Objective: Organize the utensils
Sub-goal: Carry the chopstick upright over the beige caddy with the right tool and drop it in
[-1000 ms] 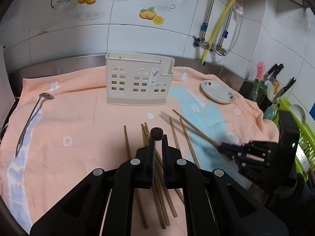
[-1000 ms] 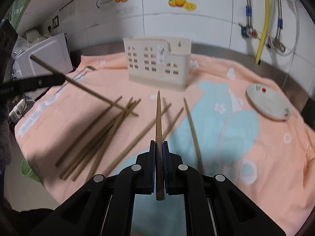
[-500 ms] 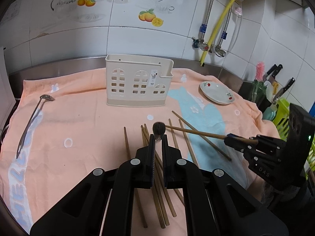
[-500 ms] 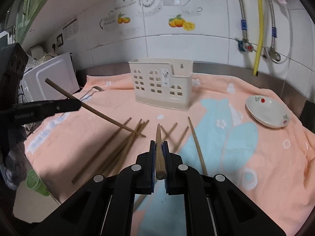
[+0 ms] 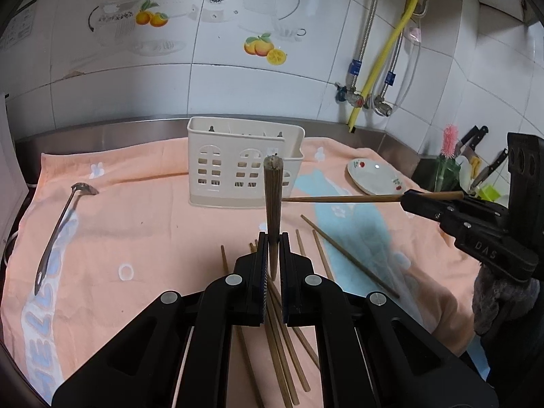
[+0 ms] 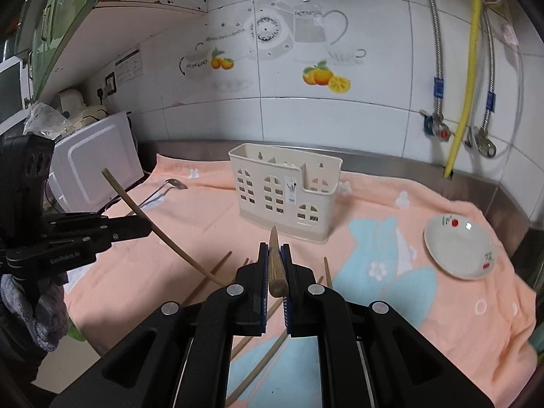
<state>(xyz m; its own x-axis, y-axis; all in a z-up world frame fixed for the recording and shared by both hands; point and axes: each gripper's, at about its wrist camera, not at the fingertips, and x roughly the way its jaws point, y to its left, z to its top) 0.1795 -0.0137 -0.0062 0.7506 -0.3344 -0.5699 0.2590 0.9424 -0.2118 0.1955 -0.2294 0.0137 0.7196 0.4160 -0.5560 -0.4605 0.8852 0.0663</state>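
A second ago our left gripper (image 5: 273, 248) held its chopstick (image 5: 272, 204) low, with only the butt end peeking over the jaws; now we have it tipped upright, the thick end standing in front of the cream utensil holder (image 5: 244, 166). Our right gripper (image 6: 274, 255) has risen too: its chopstick (image 6: 274, 261), earlier pointing forward over the towel (image 6: 425, 224), now hangs level above the cloth, its tip close beside the left one (seen from the left wrist, it reaches in from the right). Both grippers are clamped tight, one chopstick each, so two are in the air. The loose chopsticks (image 5: 346, 255) still lie scattered on the towel in front of the holder; we count roughly eight, though the bunch under the left gripper overlaps too much for a sure number. One holder stands at the back of the towel, one ladle (image 5: 57, 227) lies at its left edge and one small plate (image 6: 460, 250) at its right.
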